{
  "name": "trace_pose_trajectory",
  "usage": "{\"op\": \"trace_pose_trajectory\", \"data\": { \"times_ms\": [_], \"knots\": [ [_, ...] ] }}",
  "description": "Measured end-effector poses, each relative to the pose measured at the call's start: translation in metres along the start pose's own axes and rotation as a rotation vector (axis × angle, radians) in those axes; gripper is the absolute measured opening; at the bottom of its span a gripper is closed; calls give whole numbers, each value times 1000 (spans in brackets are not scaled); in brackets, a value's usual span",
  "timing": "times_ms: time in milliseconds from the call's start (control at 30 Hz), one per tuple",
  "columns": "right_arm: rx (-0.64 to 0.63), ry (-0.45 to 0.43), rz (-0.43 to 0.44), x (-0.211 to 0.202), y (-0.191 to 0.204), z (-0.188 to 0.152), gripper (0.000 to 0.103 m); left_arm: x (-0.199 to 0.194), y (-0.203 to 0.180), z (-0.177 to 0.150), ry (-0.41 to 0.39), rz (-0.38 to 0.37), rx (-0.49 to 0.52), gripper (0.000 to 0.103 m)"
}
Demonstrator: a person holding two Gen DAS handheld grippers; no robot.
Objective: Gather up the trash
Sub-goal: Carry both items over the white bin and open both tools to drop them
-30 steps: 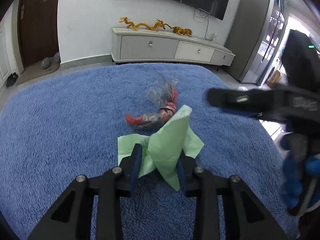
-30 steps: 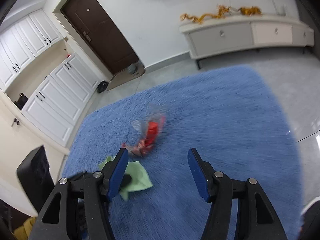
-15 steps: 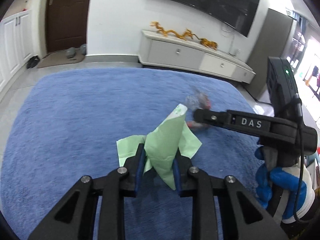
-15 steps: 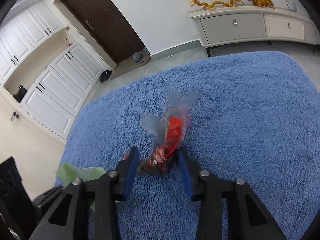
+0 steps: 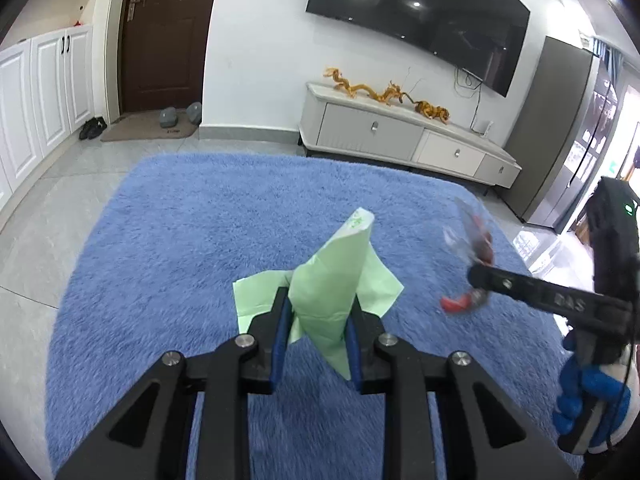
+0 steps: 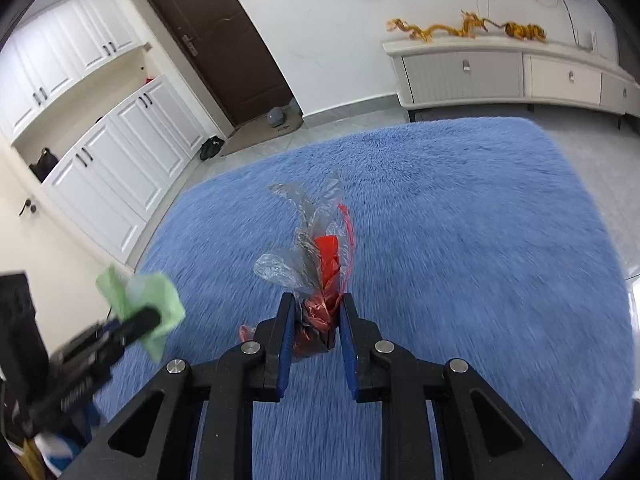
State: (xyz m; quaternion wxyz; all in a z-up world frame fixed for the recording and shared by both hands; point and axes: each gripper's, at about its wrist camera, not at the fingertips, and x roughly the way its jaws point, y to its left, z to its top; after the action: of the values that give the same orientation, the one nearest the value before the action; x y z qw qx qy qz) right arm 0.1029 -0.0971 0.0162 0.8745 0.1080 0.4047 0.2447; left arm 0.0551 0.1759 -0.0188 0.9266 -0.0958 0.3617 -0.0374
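Shaggy blue pile rug spread over pale grey tiled floor, its rounded far corners toward the wall. Brown doormat beyond the rug's far left corner, bearing 2 grey slippers.

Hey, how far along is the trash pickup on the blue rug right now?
Both pieces are picked up: the left gripper is shut on the green paper, the right gripper on the red and clear wrapper. No other litter shows on the blue rug. Left: dropping both somewhere; no bin is in view.
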Motion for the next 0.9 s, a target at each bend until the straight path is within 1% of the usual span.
{"op": "trace_pose_trajectory", "data": {
  "times_ms": [100,233,400,667,900],
  "knots": [
    [-16,-27,-18,-33,7,-20,20,-22,-12,-8,-20,-4,15,24],
    [-27,-68,-51,-79,14,-43,20,-51,-35,-18,-58,9,59,24],
    [-34,-123,-76,-129,18,-63,20,-83,-58,-30,-98,14,100,24],
    [-35,-216,-110,-189,22,-93,20,-119,-97,-45,-154,44,188,24],
    [-8,-292,-141,-233,1,-114,20,-138,-133,-52,-195,73,262,24]
  ]
}}
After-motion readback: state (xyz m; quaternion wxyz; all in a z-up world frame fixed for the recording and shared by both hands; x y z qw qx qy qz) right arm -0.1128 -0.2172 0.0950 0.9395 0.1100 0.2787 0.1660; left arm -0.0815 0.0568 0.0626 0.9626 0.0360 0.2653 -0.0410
